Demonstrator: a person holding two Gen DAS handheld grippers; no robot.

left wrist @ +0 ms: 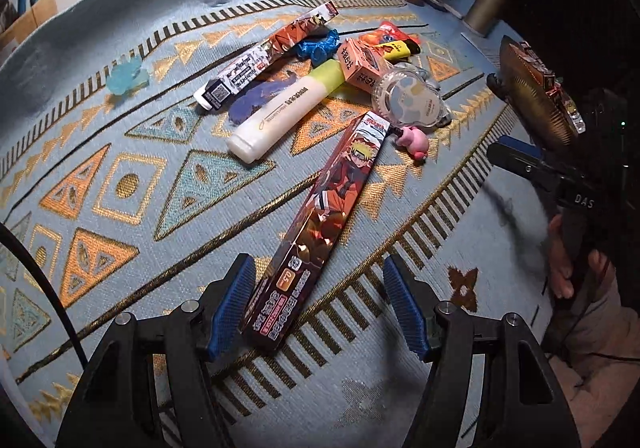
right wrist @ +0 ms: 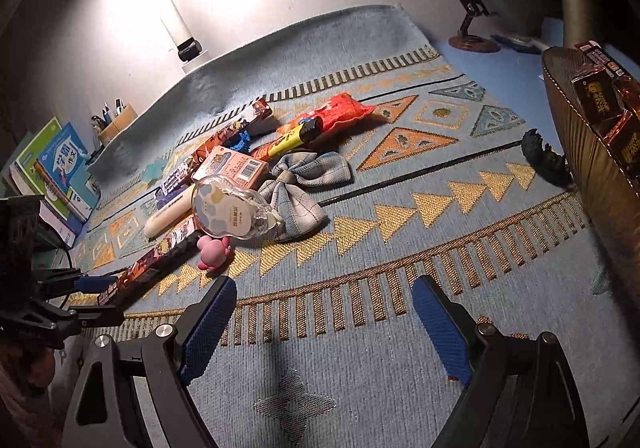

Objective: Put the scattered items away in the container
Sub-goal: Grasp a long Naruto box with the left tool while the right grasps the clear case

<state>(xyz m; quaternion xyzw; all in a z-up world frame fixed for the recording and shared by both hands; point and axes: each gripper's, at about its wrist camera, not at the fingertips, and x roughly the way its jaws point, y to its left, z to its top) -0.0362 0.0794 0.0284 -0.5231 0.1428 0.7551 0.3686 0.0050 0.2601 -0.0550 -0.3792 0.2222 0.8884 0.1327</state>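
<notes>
A long orange cartoon-print box point(left wrist: 332, 207) lies slanted on the patterned rug. Its near end sits between the fingers of my left gripper point(left wrist: 318, 264), close to the left pad point(left wrist: 234, 304); a gap separates it from the right pad, so the gripper is open. Behind it is a heap: a white tube point(left wrist: 280, 115), a second long box point(left wrist: 264, 55), a pink carton point(left wrist: 360, 63), a clear tape dispenser point(left wrist: 408, 99) and a pink figure point(left wrist: 414, 143). My right gripper point(right wrist: 325, 284) hangs open over bare rug. The golden-brown basket point(right wrist: 588, 175) stands at the right with boxes in it.
A grey fabric bow point(right wrist: 304, 183), a red packet point(right wrist: 340, 111) and a yellow-black item point(right wrist: 296, 135) belong to the heap. A black dinosaur figure point(right wrist: 548, 159) stands by the basket. A pale blue figure point(left wrist: 128, 81) lies apart at the left. Books point(right wrist: 60, 171) and a phone stand point(right wrist: 472, 19) line the edges.
</notes>
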